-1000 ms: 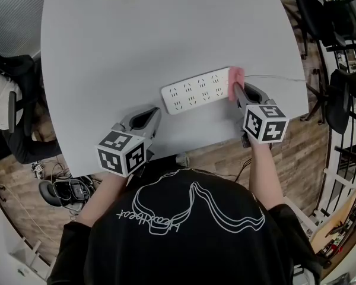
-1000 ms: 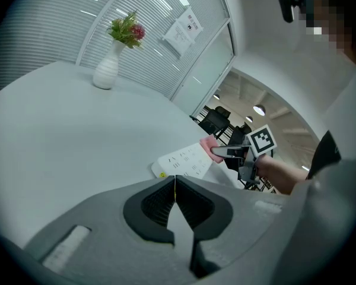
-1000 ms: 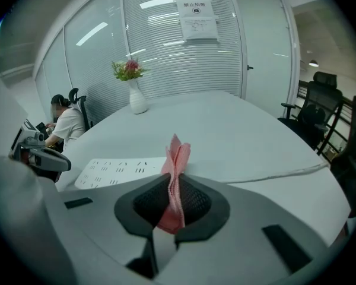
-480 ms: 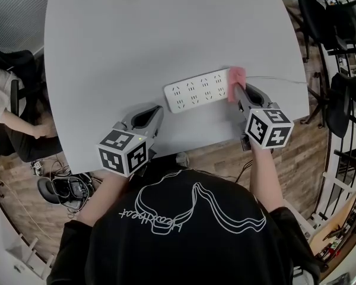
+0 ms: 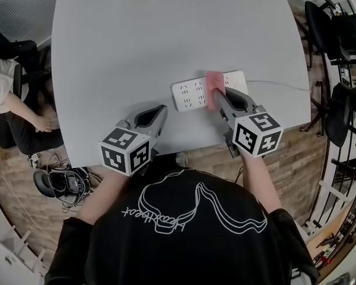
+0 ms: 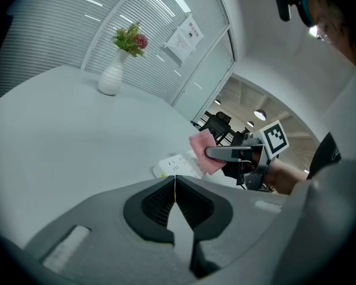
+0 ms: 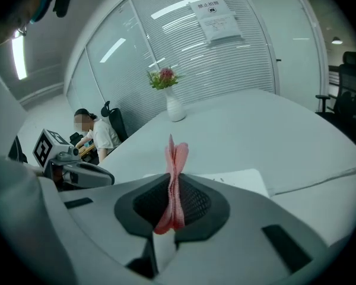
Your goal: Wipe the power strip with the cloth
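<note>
Pinching the pink cloth (image 7: 177,159) edge-on, the right gripper (image 7: 173,189) has its jaws pressed on the folded fabric, which stands up in a narrow ridge between them. In the head view this right gripper (image 5: 218,95) sits right of centre, and the cloth (image 5: 213,85) lies across the white power strip (image 5: 193,94), with bare strip showing on both sides of it. The sockets are plain to see on the left part. I can make out no brand on the strip.

The left gripper (image 6: 175,186) has its jaws pressed together with nothing between them. In the head view the left gripper (image 5: 160,108) sits at lower centre, down and left of the strip and apart from it.

Each gripper carries a cube of black-and-white square markers (image 5: 256,134). A thin cable (image 5: 279,85) runs from the strip's right end toward the right edge of the pale grey table (image 5: 166,34).

At the table's far side stands a white vase (image 7: 175,108) with flowers (image 7: 163,77). Behind it, at upper centre of the right gripper view, a printed notice (image 7: 216,19) hangs on the glass wall, its text too small to read. The person's black shirt (image 5: 184,230) bears a white line drawing with cursive script that I cannot read. Another person (image 7: 101,135) sits at the left.
</note>
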Action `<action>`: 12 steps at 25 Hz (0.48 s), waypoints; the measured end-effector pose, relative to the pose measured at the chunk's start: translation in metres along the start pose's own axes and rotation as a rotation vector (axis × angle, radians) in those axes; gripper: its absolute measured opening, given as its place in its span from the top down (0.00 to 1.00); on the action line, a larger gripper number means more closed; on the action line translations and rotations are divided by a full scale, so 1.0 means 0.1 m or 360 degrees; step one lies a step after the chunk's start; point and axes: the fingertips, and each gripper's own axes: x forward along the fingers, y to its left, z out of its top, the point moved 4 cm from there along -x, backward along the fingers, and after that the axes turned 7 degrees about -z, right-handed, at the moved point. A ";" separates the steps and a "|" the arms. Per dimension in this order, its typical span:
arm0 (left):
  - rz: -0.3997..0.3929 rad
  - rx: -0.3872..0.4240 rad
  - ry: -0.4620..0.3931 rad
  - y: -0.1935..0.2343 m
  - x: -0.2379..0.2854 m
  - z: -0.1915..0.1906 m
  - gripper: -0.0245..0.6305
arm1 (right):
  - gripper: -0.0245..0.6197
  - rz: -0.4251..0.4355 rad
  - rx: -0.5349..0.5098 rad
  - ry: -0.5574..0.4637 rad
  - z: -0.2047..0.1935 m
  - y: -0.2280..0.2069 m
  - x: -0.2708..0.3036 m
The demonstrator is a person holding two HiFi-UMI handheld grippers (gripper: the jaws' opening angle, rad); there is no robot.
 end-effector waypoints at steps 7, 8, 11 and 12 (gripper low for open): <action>0.0018 -0.0019 -0.0014 0.06 -0.10 -0.04 0.94 | 0.90 0.0126 -0.0030 0.0049 -0.05 0.38 0.18; 0.0021 -0.0023 -0.0016 0.07 -0.11 -0.05 0.94 | 0.90 0.0141 -0.0036 0.0058 -0.06 0.42 0.21; 0.0031 -0.0034 -0.0017 0.08 -0.13 -0.06 0.94 | 0.90 0.0181 -0.0054 0.0085 -0.10 0.54 0.28; 0.0034 -0.0037 -0.0016 0.09 -0.13 -0.07 0.94 | 0.90 0.0191 -0.0059 0.0092 -0.11 0.57 0.30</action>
